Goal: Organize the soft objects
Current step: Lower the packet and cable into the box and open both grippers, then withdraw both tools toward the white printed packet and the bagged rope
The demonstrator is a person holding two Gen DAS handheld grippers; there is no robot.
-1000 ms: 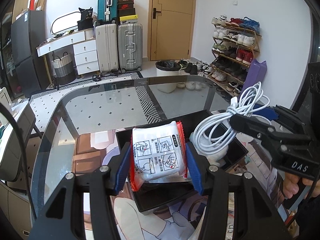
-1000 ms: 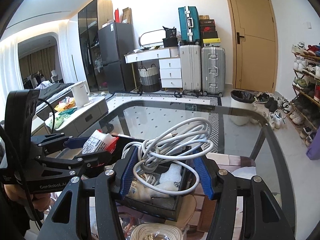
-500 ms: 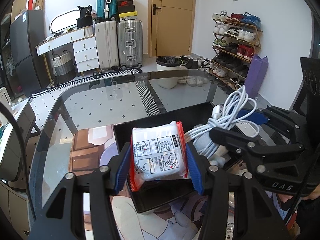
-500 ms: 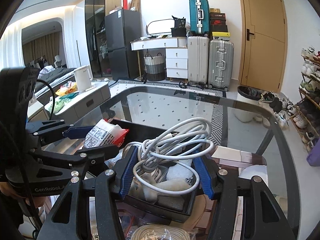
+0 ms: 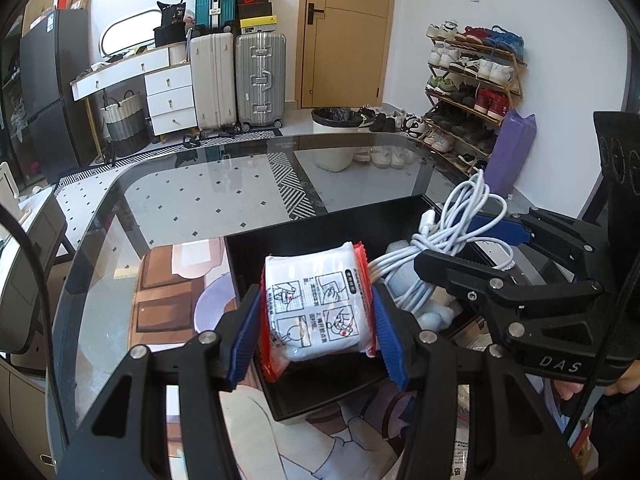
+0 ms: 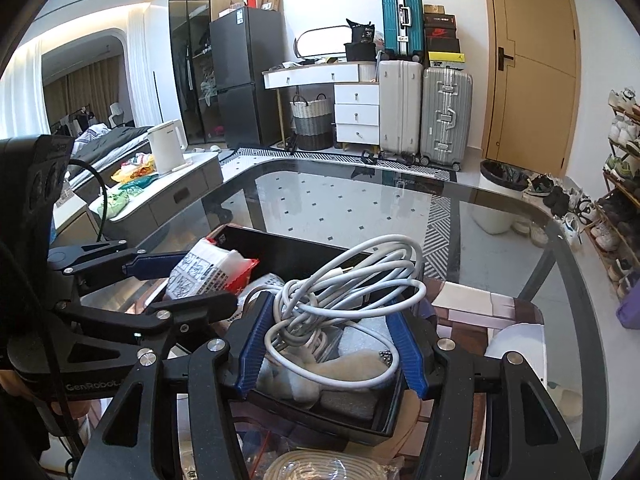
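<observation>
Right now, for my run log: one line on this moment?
left gripper: shut on tissue pack | right gripper: shut on white cable | both over black bin

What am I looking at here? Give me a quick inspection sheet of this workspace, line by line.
Surface: glass table with a printed mat under a black tray.
Job's things: white packet with red edges; white soft items lying in the tray.
Clutter: a cord coil at the near edge.
Grippers: left hand-held gripper shut on the packet above the tray; right hand-held gripper shut on the cable bundle.
Cables: white cable bundle, looped, held over the tray.
Surroundings: suitcases, door, shoe rack, bin.
</observation>
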